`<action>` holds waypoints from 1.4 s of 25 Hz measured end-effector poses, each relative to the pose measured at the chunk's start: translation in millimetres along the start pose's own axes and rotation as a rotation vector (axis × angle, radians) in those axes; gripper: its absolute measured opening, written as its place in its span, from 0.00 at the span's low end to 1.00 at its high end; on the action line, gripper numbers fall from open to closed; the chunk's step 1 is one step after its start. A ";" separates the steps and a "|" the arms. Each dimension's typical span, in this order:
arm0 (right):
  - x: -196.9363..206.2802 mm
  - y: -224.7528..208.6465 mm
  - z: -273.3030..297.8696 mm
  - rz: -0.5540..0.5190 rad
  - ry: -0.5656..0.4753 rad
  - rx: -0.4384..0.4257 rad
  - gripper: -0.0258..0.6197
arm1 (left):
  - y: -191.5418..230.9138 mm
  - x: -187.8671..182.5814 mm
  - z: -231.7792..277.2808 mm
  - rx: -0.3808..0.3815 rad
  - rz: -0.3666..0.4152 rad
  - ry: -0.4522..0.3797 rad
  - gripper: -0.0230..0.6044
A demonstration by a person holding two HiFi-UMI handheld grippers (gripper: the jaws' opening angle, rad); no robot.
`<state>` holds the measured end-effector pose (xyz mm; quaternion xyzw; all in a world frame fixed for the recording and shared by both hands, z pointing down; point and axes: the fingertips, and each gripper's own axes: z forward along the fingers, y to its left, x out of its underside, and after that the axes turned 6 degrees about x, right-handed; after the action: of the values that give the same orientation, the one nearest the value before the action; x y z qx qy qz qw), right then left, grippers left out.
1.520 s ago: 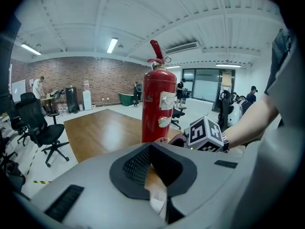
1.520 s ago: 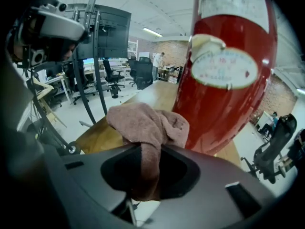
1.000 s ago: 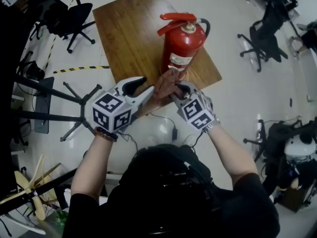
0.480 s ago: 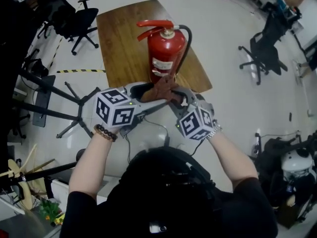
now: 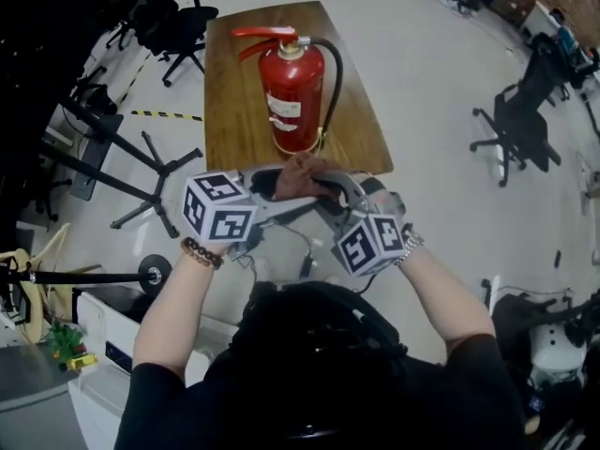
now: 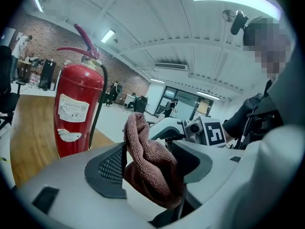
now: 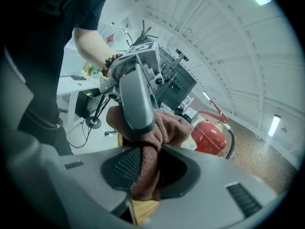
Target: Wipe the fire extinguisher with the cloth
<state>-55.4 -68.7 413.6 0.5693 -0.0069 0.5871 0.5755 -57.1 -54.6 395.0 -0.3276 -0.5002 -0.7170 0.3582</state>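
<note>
Office floor surrounds the wooden table (image 5: 230,111), where the red fire extinguisher (image 5: 292,92) stands upright, clear of the brown cloth (image 5: 298,178). The right gripper (image 7: 155,168) has its fingers clamped on the cloth. The left gripper (image 6: 150,161) has just been opening its fingers, now slack around it. Keep one firm hold and press a broad fold to the cylinder. The white label (image 5: 285,108) is too small to read.

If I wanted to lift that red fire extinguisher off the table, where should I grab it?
Probably the fire extinguisher's red top handle, from the side it juts toward, opposite the hose: the upright round body looks too wide to pinch.
</note>
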 end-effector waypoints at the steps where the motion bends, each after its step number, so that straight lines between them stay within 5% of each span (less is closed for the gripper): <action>1: -0.4 2.9 -6.4 -0.011 -0.012 -0.006 0.21 | -5.6 2.0 2.6 -0.012 0.004 -0.003 0.45; 12: 8.2 14.4 -58.5 -0.064 -0.073 -0.015 0.24 | -42.8 6.4 26.0 -0.144 0.050 -0.036 0.15; 16: 6.7 5.1 -64.9 0.009 -0.103 -0.013 0.34 | -42.8 -1.8 19.5 -0.229 0.086 -0.068 0.13; 23: 7.8 -19.2 -75.6 0.177 -0.140 0.028 0.35 | -26.4 -24.9 -18.6 -0.419 0.135 -0.136 0.13; 28: 17.4 -32.6 -76.7 0.265 -0.103 0.089 0.29 | -11.0 -48.9 -55.5 -0.582 0.178 -0.198 0.13; 35: 19.5 -47.3 -74.9 0.398 -0.096 0.119 0.08 | 11.7 -85.9 -102.4 -0.761 0.219 -0.290 0.13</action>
<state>-66.5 10.0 369.8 0.6170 -0.1122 0.6607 0.4125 -13.2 -139.0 300.3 -0.5855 -0.2071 -0.7547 0.2115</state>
